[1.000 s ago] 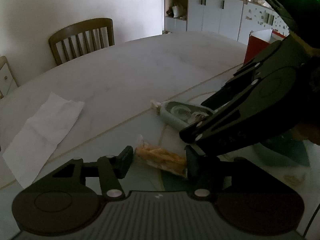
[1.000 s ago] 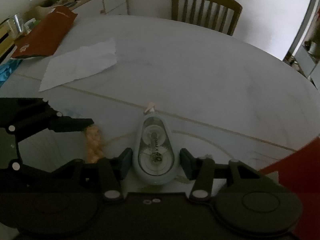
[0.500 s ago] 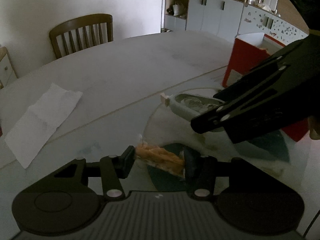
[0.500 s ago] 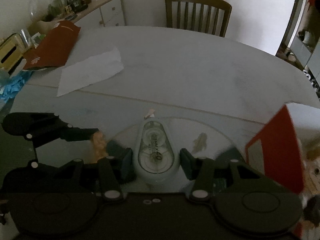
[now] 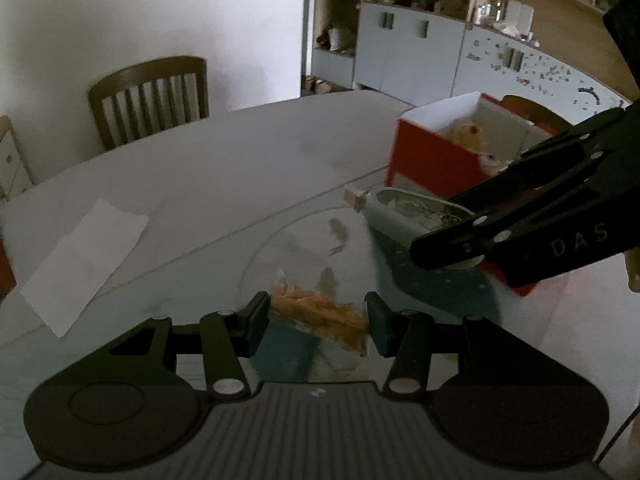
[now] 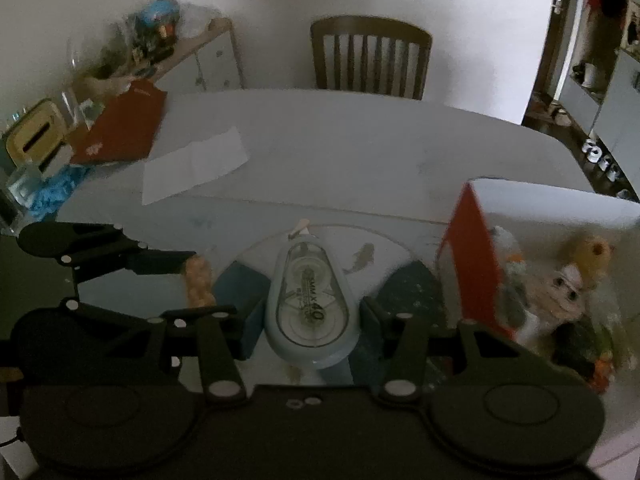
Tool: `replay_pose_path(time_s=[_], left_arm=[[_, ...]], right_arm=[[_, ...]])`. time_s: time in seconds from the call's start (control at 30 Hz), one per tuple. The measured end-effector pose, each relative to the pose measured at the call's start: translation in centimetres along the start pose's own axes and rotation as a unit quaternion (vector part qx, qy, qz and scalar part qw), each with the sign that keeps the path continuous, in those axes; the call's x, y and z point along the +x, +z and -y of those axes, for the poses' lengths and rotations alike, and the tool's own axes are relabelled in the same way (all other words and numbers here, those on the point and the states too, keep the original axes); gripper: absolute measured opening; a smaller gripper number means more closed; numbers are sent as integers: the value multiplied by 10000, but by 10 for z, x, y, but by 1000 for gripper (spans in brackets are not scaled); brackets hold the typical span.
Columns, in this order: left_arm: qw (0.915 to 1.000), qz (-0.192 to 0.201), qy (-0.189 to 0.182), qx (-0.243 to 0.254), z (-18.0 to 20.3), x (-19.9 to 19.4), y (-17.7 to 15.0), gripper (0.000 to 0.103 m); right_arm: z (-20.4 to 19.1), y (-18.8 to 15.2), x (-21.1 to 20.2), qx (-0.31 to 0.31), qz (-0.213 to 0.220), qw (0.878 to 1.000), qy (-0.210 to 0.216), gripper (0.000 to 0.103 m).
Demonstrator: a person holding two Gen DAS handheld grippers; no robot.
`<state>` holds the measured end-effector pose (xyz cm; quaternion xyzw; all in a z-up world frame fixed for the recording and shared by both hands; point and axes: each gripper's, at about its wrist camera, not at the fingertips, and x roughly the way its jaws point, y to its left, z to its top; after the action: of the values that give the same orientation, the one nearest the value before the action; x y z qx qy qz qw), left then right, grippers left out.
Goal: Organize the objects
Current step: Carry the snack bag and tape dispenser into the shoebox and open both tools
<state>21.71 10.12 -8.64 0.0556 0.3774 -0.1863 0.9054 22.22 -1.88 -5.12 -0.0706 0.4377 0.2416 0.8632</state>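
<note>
Wooden chair (image 5: 148, 96); glossy plastic tape dispenser (image 6: 308, 304); matt paper sheet (image 5: 84, 268).

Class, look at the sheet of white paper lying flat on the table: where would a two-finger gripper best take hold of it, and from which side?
Grip the white paper at a corner or short edge, coming in low from the side along the table. It lies flat and thin, so there is nothing to pinch from above; a finger probably has to slide under an edge first.

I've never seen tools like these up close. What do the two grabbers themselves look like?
Both are matte black plastic. The left gripper has two flat linkage arms with silver rivets, round discs at the sides and a ribbed grey base. The right gripper matches, and its side reads "DAS" in pale letters. No sleeves show.
</note>
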Motion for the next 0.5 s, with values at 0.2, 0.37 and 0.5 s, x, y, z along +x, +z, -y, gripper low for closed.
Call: replay_pose_path(time_s=[0.2, 0.37, 0.5], left_arm=[[9997, 119, -66, 184, 28, -20, 10, 51], [9994, 208, -99, 246, 54, -31, 19, 51], [9992, 244, -121, 291, 75, -35, 25, 51]], right_arm=[[17, -14, -32, 190, 174, 9997, 29, 51], [32, -25, -57, 393, 346, 9985, 177, 51], [46, -32, -73, 375, 457, 9981, 198, 51]])
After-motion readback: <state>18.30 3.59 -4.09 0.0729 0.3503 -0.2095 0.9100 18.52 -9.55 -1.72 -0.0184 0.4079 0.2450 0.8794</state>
